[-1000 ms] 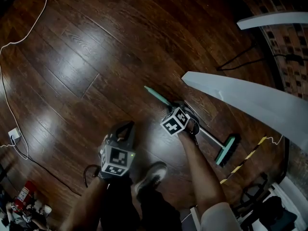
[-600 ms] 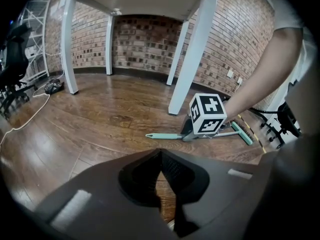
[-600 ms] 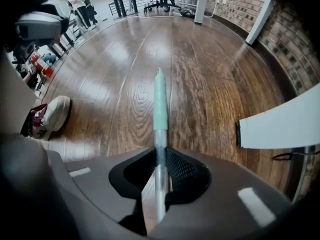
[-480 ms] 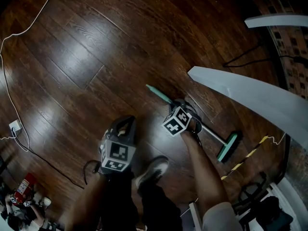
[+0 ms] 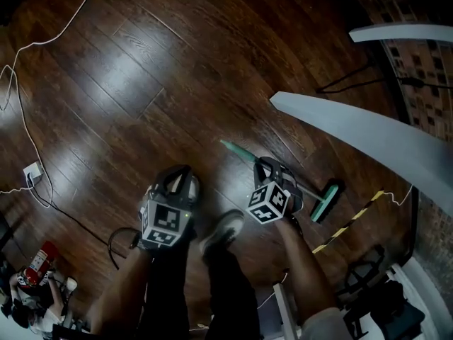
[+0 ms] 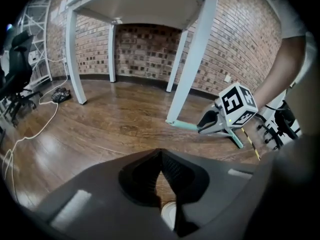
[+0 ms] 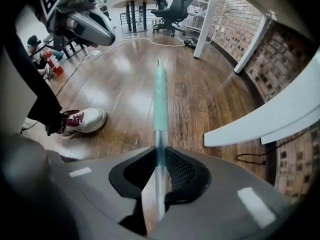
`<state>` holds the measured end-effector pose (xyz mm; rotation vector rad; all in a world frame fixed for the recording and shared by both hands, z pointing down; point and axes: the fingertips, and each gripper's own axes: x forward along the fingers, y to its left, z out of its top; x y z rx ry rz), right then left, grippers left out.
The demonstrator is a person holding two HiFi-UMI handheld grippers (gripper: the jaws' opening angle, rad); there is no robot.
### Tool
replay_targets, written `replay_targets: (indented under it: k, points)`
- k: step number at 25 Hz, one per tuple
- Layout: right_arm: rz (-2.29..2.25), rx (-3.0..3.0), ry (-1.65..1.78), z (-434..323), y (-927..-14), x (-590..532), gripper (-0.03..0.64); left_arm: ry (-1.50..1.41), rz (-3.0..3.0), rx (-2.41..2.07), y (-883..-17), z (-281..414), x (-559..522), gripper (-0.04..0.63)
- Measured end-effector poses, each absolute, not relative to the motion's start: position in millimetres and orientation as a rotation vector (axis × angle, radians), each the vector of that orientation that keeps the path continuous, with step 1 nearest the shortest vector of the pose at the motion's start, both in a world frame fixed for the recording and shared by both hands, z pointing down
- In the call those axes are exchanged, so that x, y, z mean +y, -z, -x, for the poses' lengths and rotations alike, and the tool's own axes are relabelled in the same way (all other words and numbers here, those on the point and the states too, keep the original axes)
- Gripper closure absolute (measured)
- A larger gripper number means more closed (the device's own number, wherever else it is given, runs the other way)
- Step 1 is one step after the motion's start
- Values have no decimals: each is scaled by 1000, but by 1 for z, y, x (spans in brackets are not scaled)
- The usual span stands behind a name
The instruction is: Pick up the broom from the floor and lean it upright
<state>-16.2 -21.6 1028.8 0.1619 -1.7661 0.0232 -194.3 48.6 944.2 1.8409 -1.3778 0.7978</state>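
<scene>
The broom has a teal grip (image 5: 236,151), a silver shaft and a teal head (image 5: 325,201) that rests on the dark wood floor. My right gripper (image 5: 274,180) is shut on the silver shaft (image 7: 159,149), having closed on it within the last second. The teal grip (image 7: 160,91) sticks out beyond the jaws, raised above the floor. My left gripper (image 5: 175,187) hangs to the left of the broom, jaws shut with nothing in them (image 6: 161,156). From the left gripper view, the right gripper (image 6: 216,122) holds the broom (image 6: 183,126) near a white table leg.
A white table (image 5: 368,142) stands at the right, its legs (image 6: 192,59) close to the broom. A white cable (image 5: 21,112) and plug (image 5: 32,172) lie at the left. Yellow-black tape (image 5: 350,227) marks the floor. The person's shoe (image 5: 221,232) stands between the grippers. Office chairs (image 7: 172,4) stand far off.
The right gripper closed on the shaft and rose, lifting the broom's handle end off the floor while the head stays down. The left gripper also rose.
</scene>
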Motion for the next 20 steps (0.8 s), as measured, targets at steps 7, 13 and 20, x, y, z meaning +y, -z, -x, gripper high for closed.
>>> replay_targets:
  k: [7,13,20]
  points:
    - [-263,-1798,-30,2,-941,-19,531,-764,-1926,-1379,-878,184,31,595]
    - [-444,-1859,-35,-11,-870,-35,532,-698,-2037,-1412,-822,161,-7,595]
    - [-621,-1846,-72,-66,-809,-54,531,-710,-2158,-1288,-781,118,-36,595]
